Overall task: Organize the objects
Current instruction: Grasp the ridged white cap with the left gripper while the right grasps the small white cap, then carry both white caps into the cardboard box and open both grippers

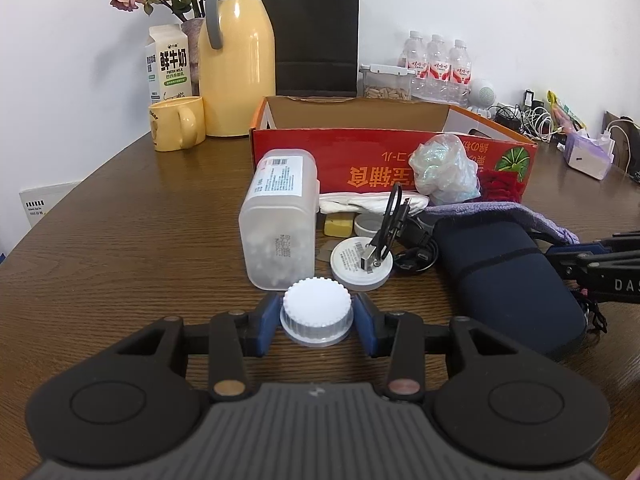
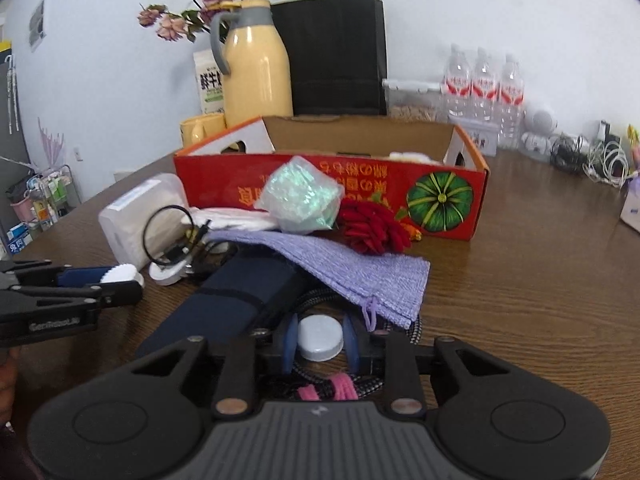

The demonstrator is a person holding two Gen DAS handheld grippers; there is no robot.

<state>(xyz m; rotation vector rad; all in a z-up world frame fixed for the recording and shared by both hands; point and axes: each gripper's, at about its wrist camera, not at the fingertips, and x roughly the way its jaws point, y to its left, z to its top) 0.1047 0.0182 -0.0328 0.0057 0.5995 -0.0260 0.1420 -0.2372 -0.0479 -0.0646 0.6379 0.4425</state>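
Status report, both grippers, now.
Left gripper shut on ribbed cap. Right gripper shut on smooth cap. Box ahead, clutter between.

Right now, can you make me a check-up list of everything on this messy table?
Surface: brown wooden table, crowded toward the middle.
Job's things: red cardboard box, open on top; ribbed white cap; smooth white cap.
Clutter: clear tub on its side, navy pouch, purple knit cloth, shiny plastic bag, red knitted piece.
Grippers: left gripper shut on the ribbed white cap; right gripper shut on the smooth white cap.
Cables: black USB cable across a round white lid; braided cord under the pouch.
Surroundings: yellow jug, mug, black paper bag, water bottles.
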